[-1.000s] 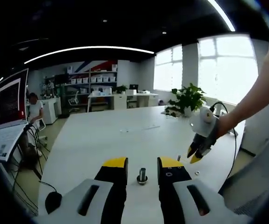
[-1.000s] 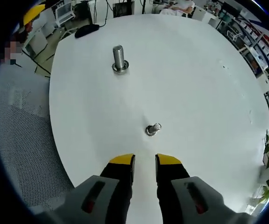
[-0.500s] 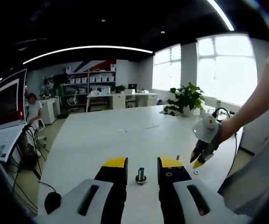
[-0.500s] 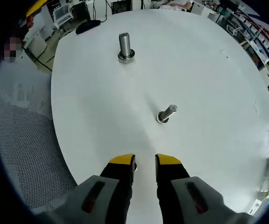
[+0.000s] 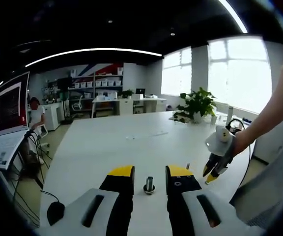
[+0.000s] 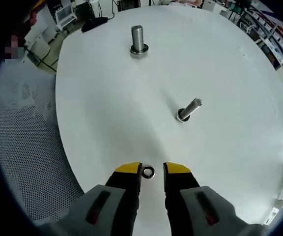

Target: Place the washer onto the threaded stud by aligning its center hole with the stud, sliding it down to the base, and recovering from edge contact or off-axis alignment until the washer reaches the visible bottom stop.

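Right gripper view looks down on a big smooth white table (image 6: 230, 73) with a rounded edge, and grey perforated mesh (image 6: 28, 162) off the left side. Two shiny threaded studs stand on it: a bigger stud (image 6: 138, 40) near the top centre, sitting on a flanged base, and a slimmer stud (image 6: 188, 110) right of centre that looks tilted from this angle. The washer (image 6: 148, 172), a small flat metal ring, lies on the table at the bottom centre, right between the yellow tips of the right gripper (image 6: 152, 170). Its jaws are narrowly apart with the ring in the gap; can't tell if they actually touch it.

Left gripper view is more level, so you get the room instead: windows, a leafy plant (image 5: 196, 105), shelves, a monitor at the left edge. The left gripper (image 5: 150, 172) has its jaws parted with nothing held, and the big stud stands just beyond the gap. The right gripper also shows at the right side, tips pointed down at the table, held by a hand (image 5: 240, 142).
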